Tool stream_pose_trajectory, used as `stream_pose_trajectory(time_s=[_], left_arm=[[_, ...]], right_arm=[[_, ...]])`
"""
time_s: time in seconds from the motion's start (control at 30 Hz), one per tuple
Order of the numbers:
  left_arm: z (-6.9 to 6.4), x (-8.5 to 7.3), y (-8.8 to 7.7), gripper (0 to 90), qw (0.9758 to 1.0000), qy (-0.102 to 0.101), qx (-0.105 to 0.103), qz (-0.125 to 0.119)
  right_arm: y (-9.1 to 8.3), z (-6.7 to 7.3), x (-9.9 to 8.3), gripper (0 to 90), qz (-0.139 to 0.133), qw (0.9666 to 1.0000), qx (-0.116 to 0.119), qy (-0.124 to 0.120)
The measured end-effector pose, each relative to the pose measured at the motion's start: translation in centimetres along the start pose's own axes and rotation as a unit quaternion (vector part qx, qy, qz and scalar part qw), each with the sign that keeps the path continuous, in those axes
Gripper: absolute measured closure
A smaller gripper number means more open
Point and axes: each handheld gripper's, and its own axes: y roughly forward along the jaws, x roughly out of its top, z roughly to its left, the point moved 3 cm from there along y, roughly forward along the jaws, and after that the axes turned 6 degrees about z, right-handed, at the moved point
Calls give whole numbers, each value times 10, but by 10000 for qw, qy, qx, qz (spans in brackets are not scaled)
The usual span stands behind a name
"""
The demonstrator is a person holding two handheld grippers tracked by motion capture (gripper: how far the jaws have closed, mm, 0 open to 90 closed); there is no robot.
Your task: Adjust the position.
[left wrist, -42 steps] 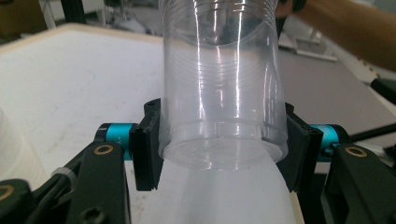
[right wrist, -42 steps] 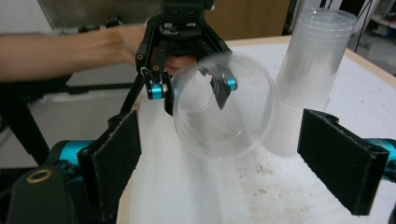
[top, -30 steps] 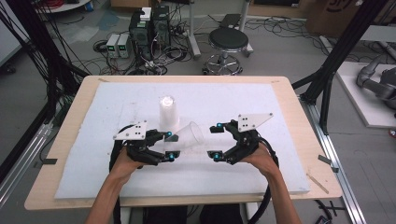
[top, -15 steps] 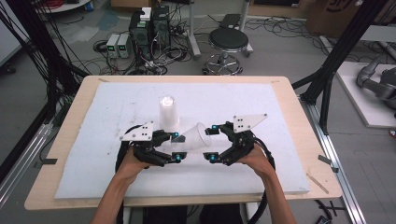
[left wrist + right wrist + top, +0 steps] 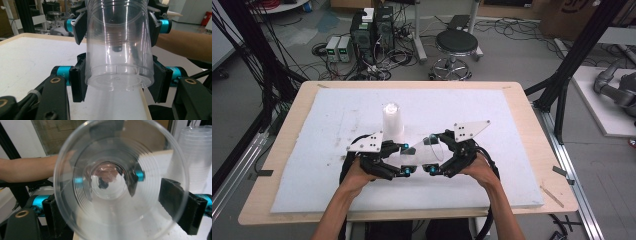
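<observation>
A clear plastic cup [image 5: 422, 150] lies on its side in the air between both grippers, just above the white foam mat [image 5: 327, 125]. My left gripper [image 5: 408, 159] is shut on its base end; in the left gripper view the cup [image 5: 117, 50] sits between the black pads [image 5: 78, 83], with the left gripper [image 5: 118, 85] clamped near the bottom. My right gripper [image 5: 432, 154] grips the rim end. In the right gripper view I look straight into the cup's mouth [image 5: 120, 182], and the right gripper [image 5: 120, 215] has a jaw on either side of it.
A stack of clear cups [image 5: 392, 120] stands upright on the mat just behind the left gripper, also seen as the stack [image 5: 197, 162] at the right gripper view's right edge. The wooden table edge [image 5: 532, 130] frames the mat. A stool [image 5: 455, 45] and cables lie beyond.
The two grippers have drawn slightly closer together around the cup, and the cup now spans between both. The upright stack has not moved.
</observation>
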Motion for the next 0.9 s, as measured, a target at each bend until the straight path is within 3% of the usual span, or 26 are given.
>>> stream_pose_trajectory(time_s=[0.3,0.5,0.7,0.73,0.77,0.8,0.83,0.9], left_arm=[[-2,0,1,418,10000,26,-80,28],[-1,-1,3,418,9999,58,-94,86],[-2,-1,2,409,9999,45,-122,100],[-2,-1,2,393,9999,45,-122,100],[-3,0,4,302,9998,-114,-100,116],[-3,0,4,150,9998,-114,-100,116],[-3,1,6,72,9994,-130,129,292],[-4,1,5,60,9993,-131,208,293]], right_arm=[[2,2,5,173,-57,9999,138,-84],[3,2,6,295,-58,9996,177,-224],[2,3,5,314,-38,9996,195,-210],[2,3,5,314,-38,9996,195,-210],[2,2,6,315,-48,9995,167,-259],[2,2,6,315,-48,9995,167,-259],[2,3,5,315,14,9996,153,-224],[2,2,5,316,13,9997,114,-231]])
